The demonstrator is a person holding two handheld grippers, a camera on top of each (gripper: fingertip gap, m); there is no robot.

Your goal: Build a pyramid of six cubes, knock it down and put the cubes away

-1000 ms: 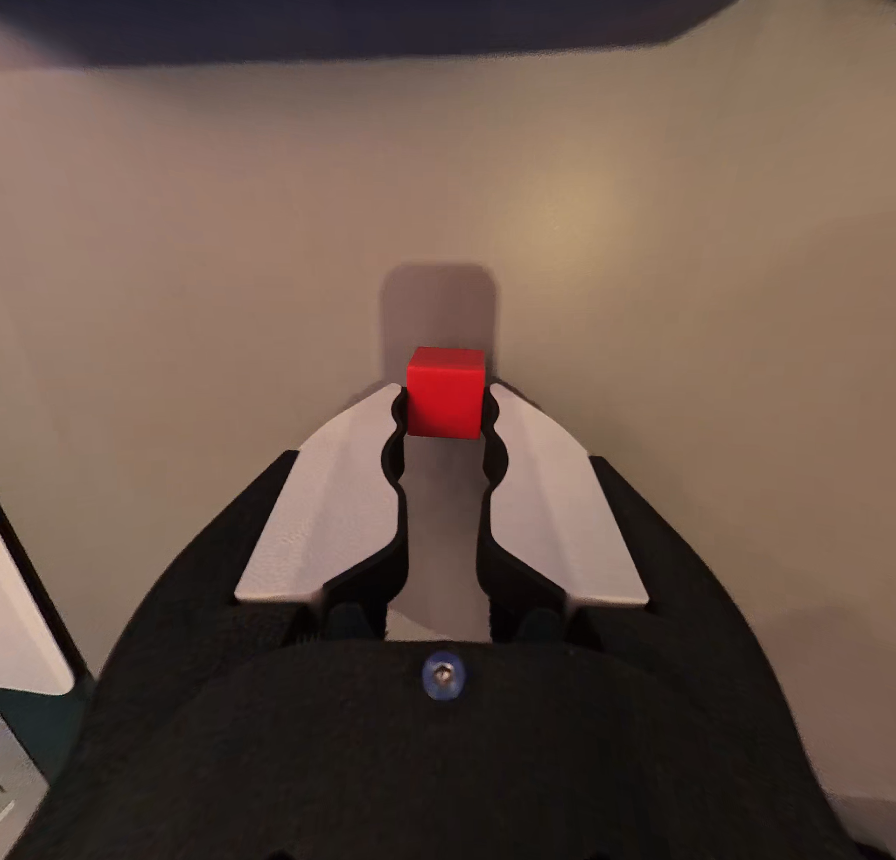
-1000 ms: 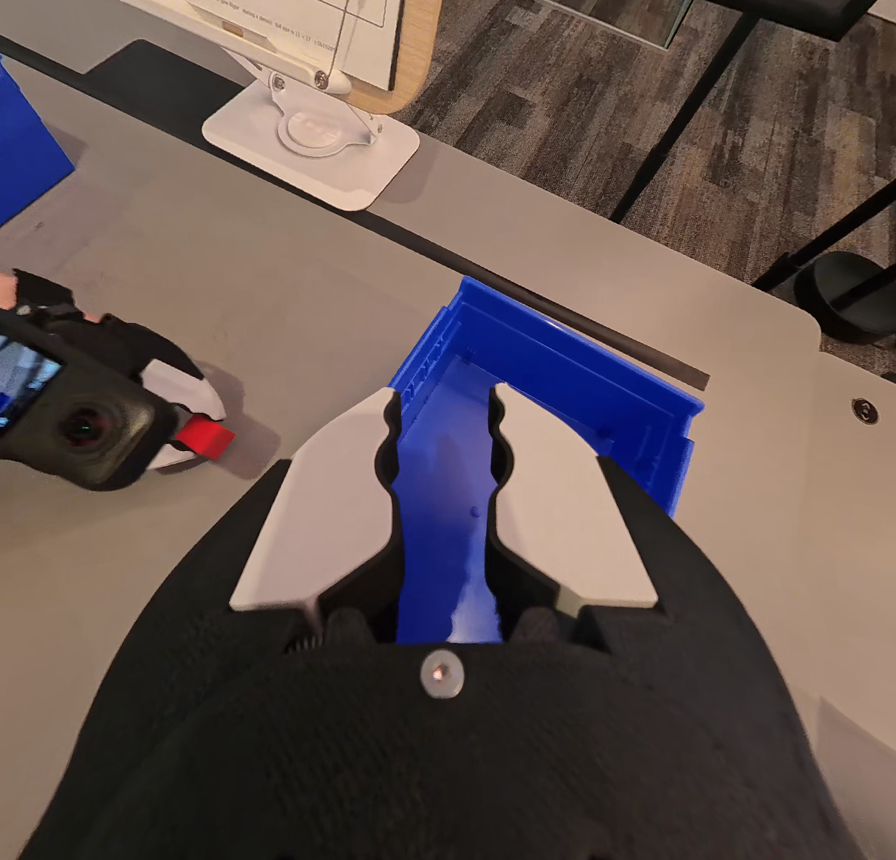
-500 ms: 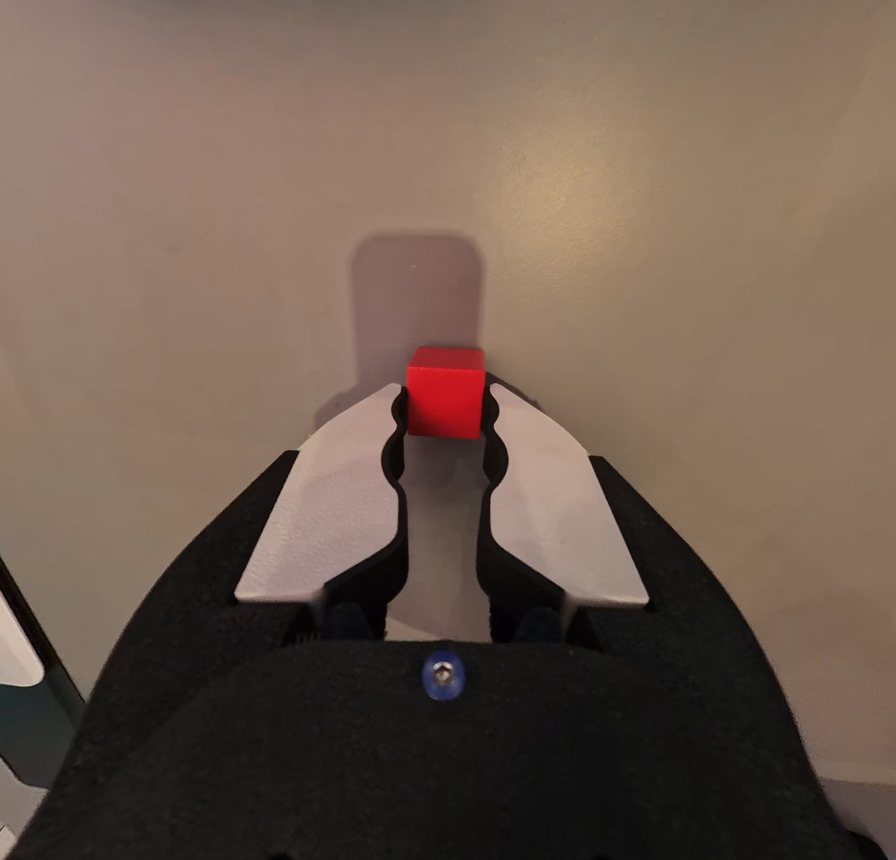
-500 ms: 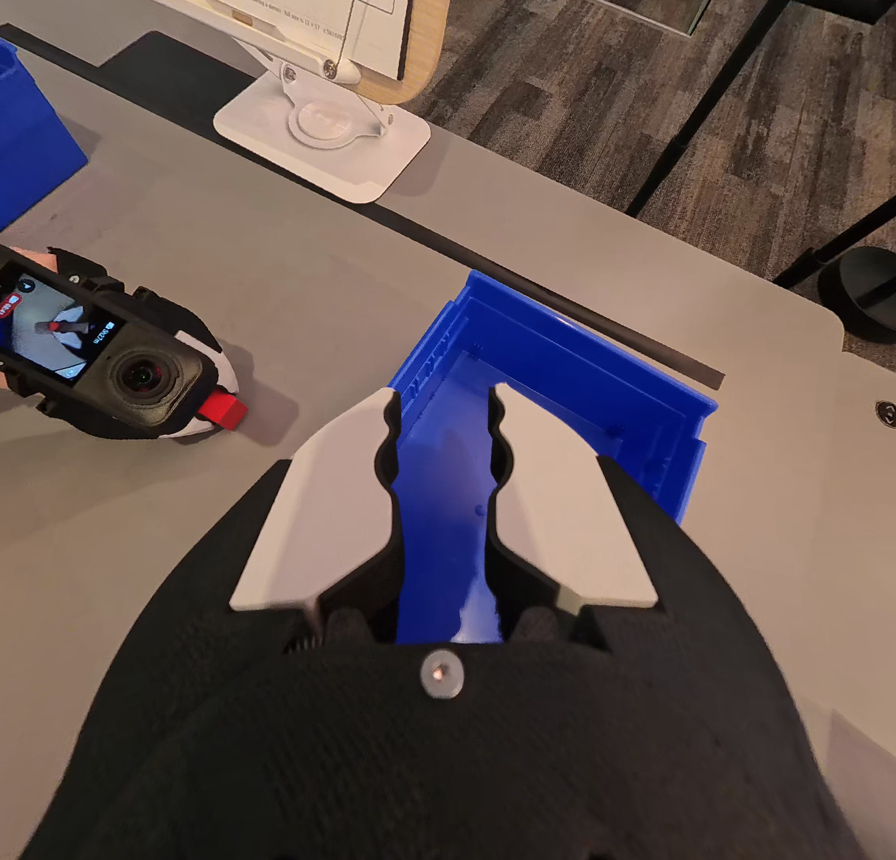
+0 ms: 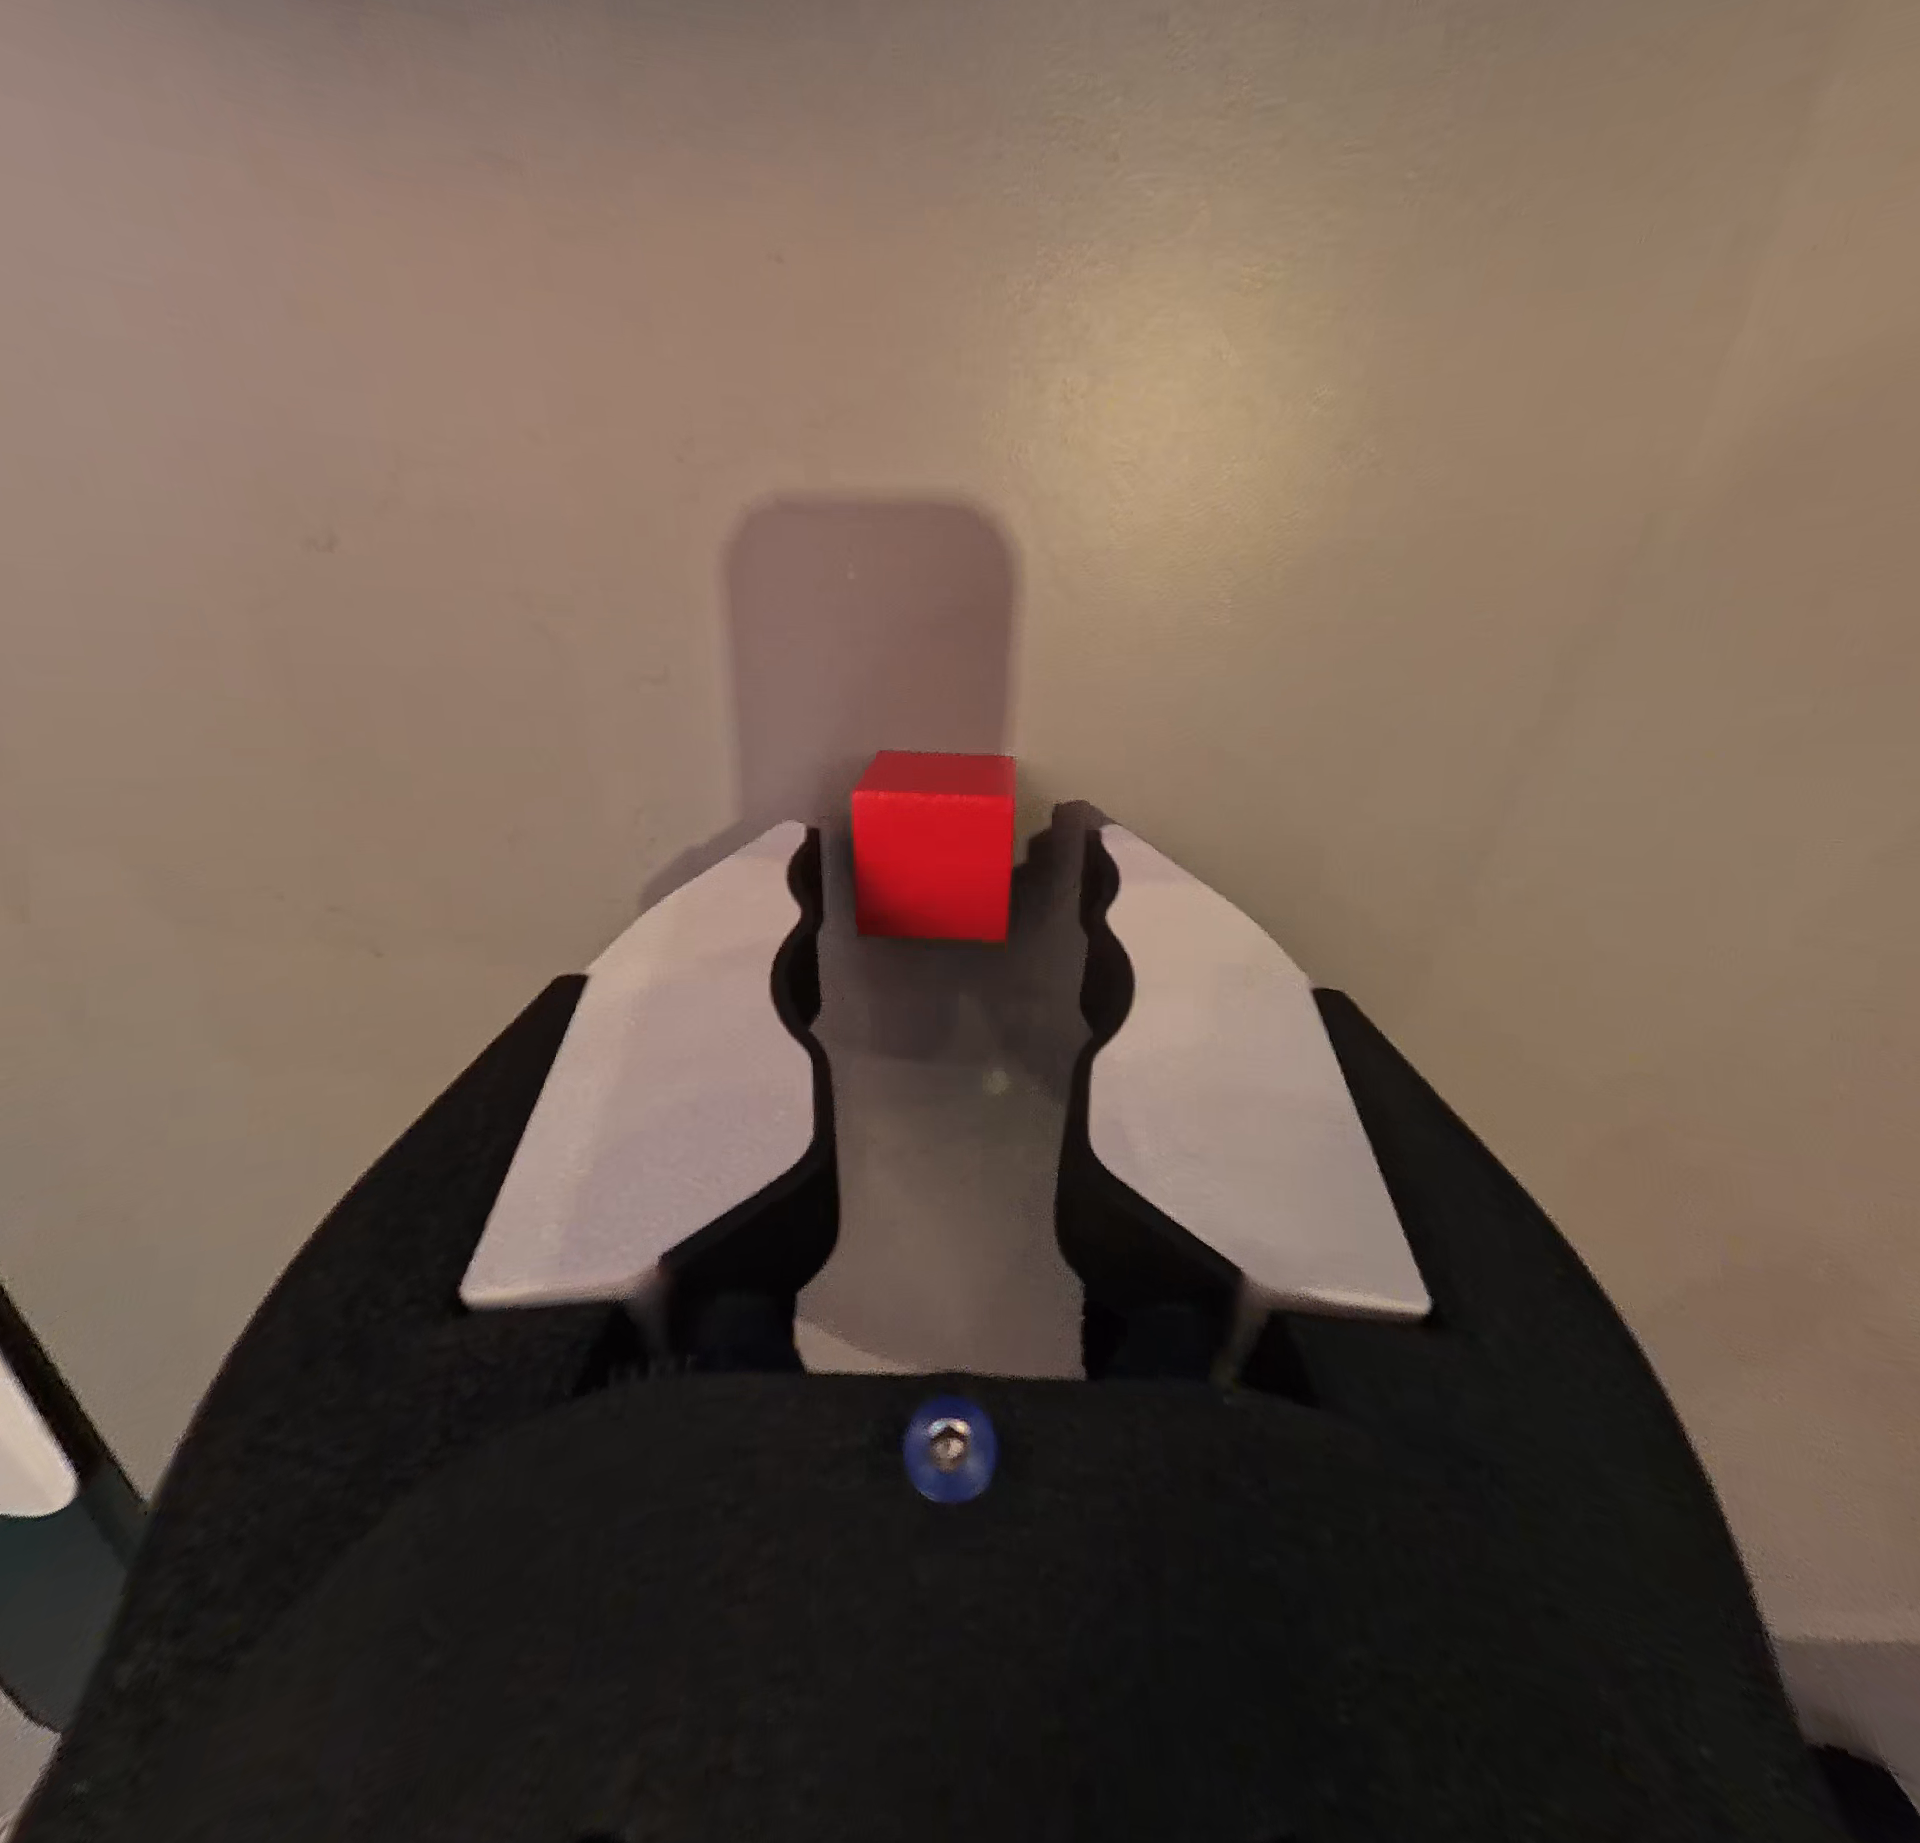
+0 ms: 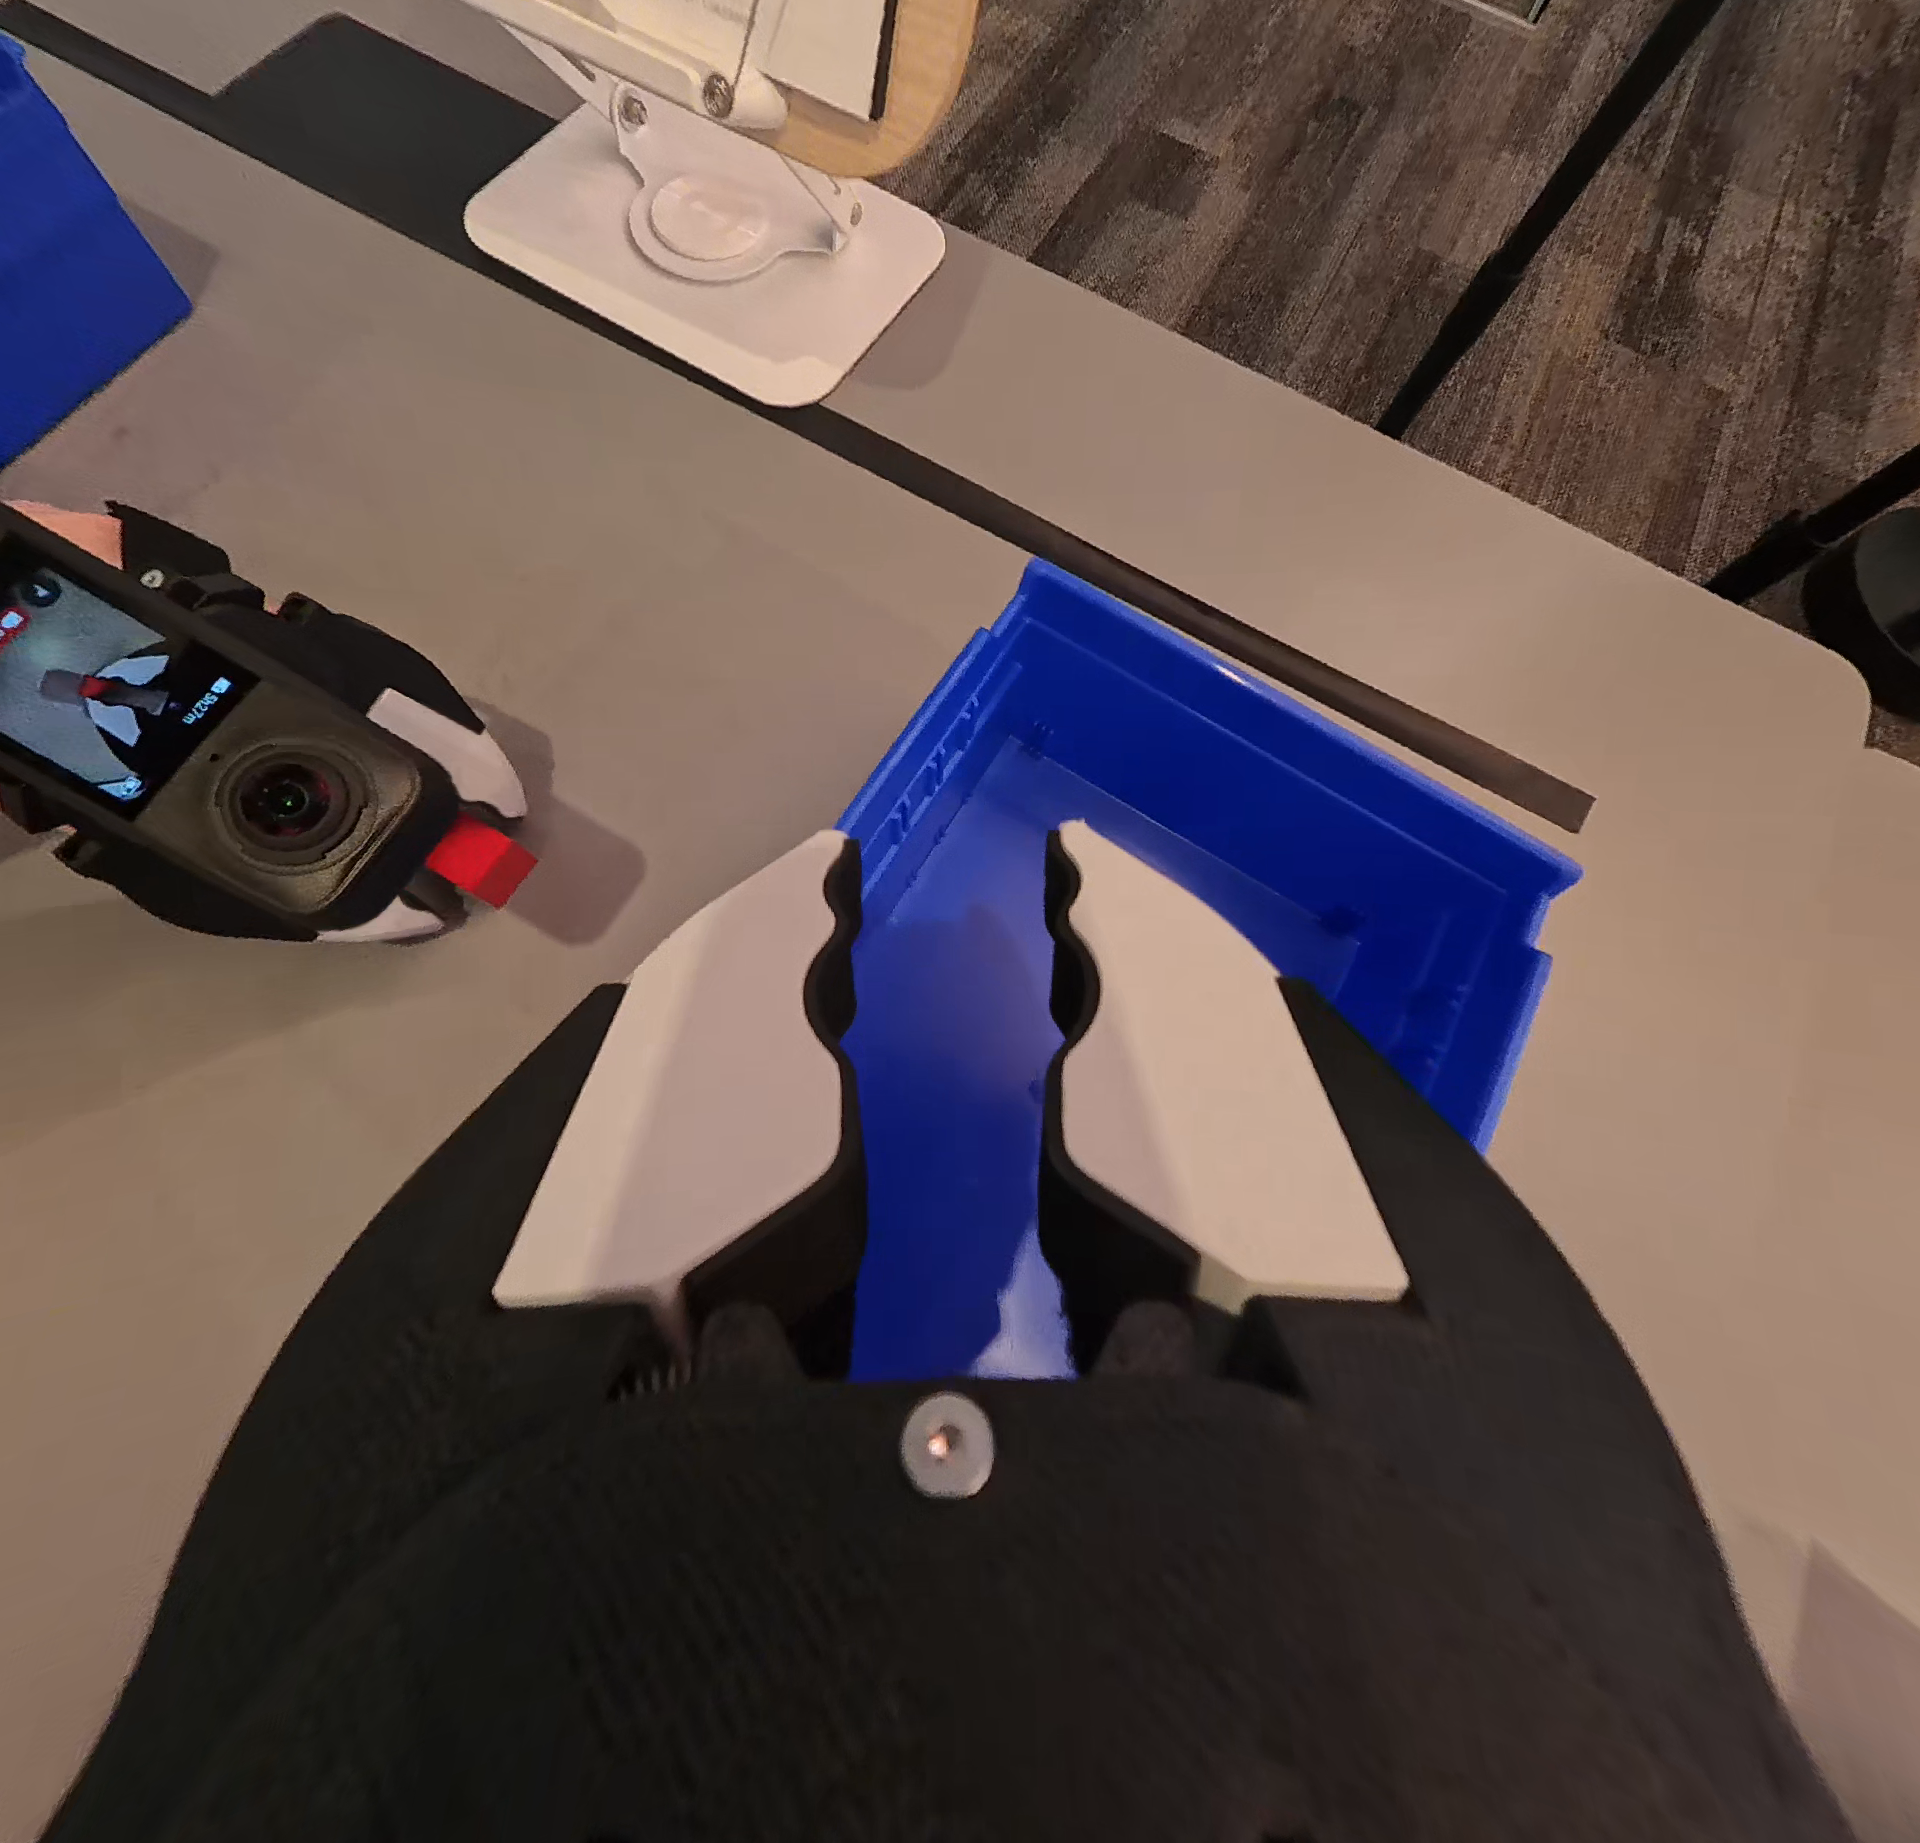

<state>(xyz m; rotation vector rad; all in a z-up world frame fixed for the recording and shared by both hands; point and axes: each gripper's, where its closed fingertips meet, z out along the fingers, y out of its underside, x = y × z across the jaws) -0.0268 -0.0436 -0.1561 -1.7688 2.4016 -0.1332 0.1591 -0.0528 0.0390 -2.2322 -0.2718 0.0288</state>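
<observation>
One small red cube (image 5: 932,843), matte and sharp-edged, sat on the smooth grey surface (image 5: 1351,443) between the left gripper's (image 5: 945,837) spread fingertips, while the right gripper (image 6: 951,837) hung spread over a glossy blue plastic bin (image 6: 1299,754).

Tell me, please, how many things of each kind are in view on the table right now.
Red cube: 1
Blue bins: 2, one under the right gripper, one at the far left edge
White stand holding a board: 1
Grippers: 2, with the left gripper open around the cube
Total: 6
</observation>
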